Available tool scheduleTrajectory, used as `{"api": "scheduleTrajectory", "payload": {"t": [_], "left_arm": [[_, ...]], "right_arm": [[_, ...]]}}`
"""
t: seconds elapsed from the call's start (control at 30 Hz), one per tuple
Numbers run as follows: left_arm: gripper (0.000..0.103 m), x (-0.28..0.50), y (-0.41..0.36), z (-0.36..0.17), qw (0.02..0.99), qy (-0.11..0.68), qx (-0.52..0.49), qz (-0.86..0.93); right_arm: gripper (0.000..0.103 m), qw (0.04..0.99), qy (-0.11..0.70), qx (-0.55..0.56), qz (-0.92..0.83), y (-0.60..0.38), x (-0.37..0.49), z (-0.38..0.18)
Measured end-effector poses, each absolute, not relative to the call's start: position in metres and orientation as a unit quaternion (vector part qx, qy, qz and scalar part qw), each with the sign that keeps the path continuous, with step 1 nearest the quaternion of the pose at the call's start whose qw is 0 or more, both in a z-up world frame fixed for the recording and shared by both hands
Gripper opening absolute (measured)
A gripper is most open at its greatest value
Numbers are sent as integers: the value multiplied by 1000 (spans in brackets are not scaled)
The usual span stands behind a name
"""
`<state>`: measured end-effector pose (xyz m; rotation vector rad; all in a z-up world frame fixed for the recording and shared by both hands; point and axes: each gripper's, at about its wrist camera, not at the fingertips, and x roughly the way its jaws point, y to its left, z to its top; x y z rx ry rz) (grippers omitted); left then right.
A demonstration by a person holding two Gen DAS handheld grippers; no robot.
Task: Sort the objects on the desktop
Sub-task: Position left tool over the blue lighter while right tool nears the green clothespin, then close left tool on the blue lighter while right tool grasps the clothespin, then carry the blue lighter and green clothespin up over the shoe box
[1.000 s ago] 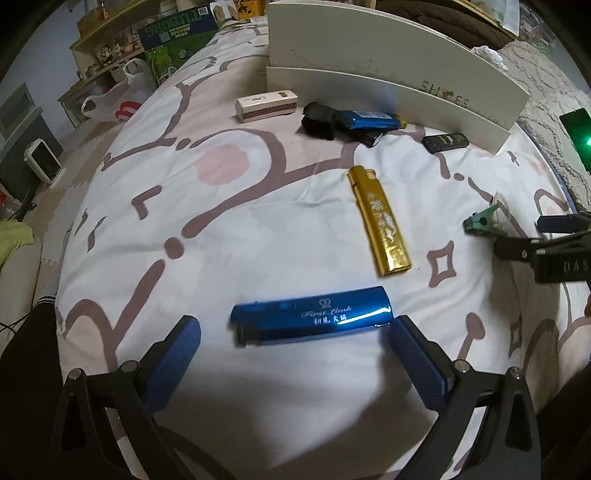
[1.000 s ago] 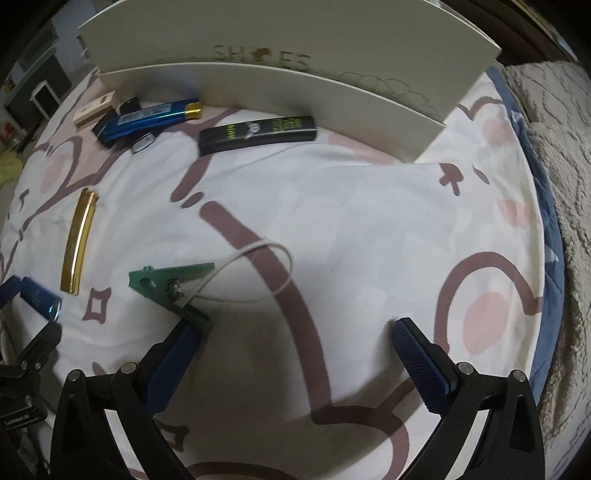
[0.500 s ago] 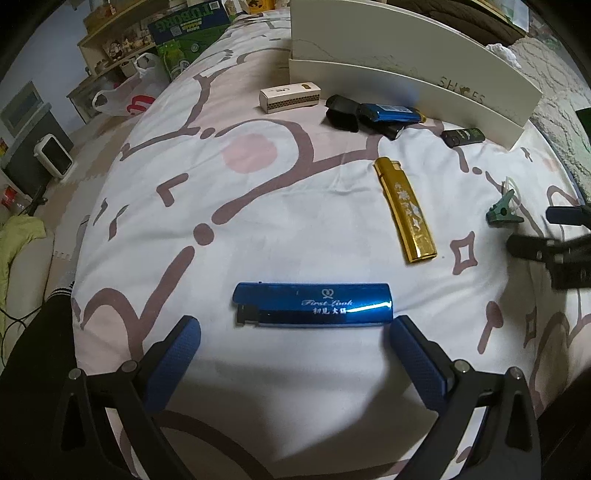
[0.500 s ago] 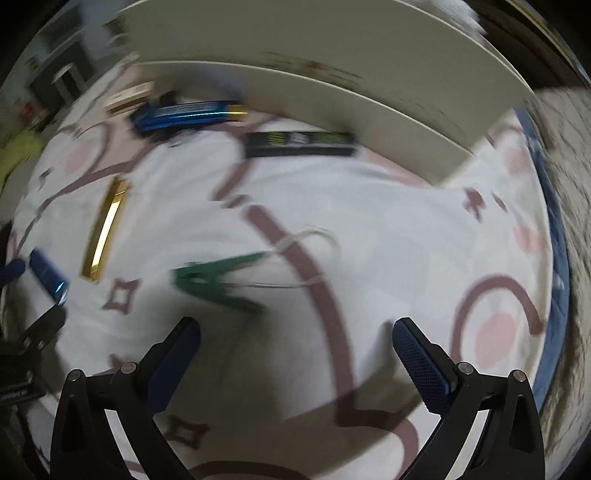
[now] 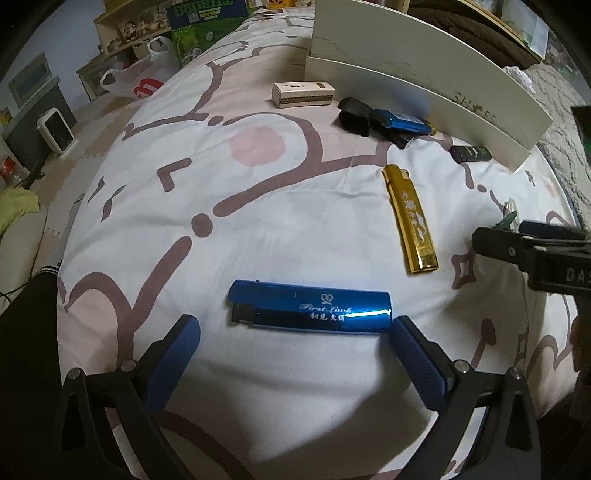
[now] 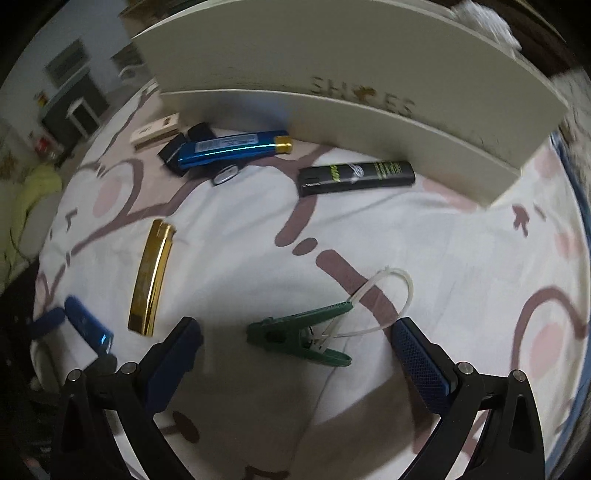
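A blue lighter lies crosswise on the patterned sheet between the tips of my open left gripper; it also shows in the right wrist view. A gold lighter lies beyond it. My right gripper is open around a green clip with a white loop. Near the white shoe box lie a black lighter, a second blue lighter, a black object and a cream box.
The sheet's edge drops off at the left towards the floor, where a white plastic bag, a green box and a small heater stand. A knitted blanket lies at the right.
My left gripper has drawn back slightly; the blue lighter lies level between its tips. My right gripper has shifted left, so the green clip sits between its fingers.
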<state>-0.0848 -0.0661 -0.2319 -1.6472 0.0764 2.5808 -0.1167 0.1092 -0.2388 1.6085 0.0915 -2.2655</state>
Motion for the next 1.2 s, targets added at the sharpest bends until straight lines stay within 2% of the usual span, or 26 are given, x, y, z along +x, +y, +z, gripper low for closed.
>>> {"api": "scheduleTrajectory", "payload": {"t": [0.07, 0.17, 0.27, 0.33, 0.37, 0.4, 0.7, 0.97, 1.2], "left_arm": [[103, -85, -67, -232, 39, 21, -537, 842], [103, -87, -71, -231, 37, 5, -535, 844], [103, -87, -75, -229, 37, -15, -534, 845], [103, -87, -75, -229, 35, -23, -533, 845], [103, -88, -75, -229, 34, -25, -532, 845], [103, -88, -74, -229, 32, -26, -531, 846], [102, -82, -63, -233, 34, 4, -521, 853], [83, -77, -61, -230, 42, 21, -512, 858], [83, -79, -59, -225, 58, 16, -503, 862]], "right_arm": [[101, 176, 24, 568, -803, 124, -123, -240], [81, 166, 43, 566, -806, 125, -114, -235], [74, 169, 56, 564, -806, 122, -110, -231], [65, 171, 61, 559, -809, 121, -106, -228], [57, 173, 63, 556, -811, 121, -105, -227], [55, 172, 63, 553, -813, 122, -104, -226], [55, 169, 49, 529, -830, 100, -120, -226], [55, 164, 30, 520, -838, 108, -118, -220], [55, 163, 10, 504, -848, 130, -110, -207]]}}
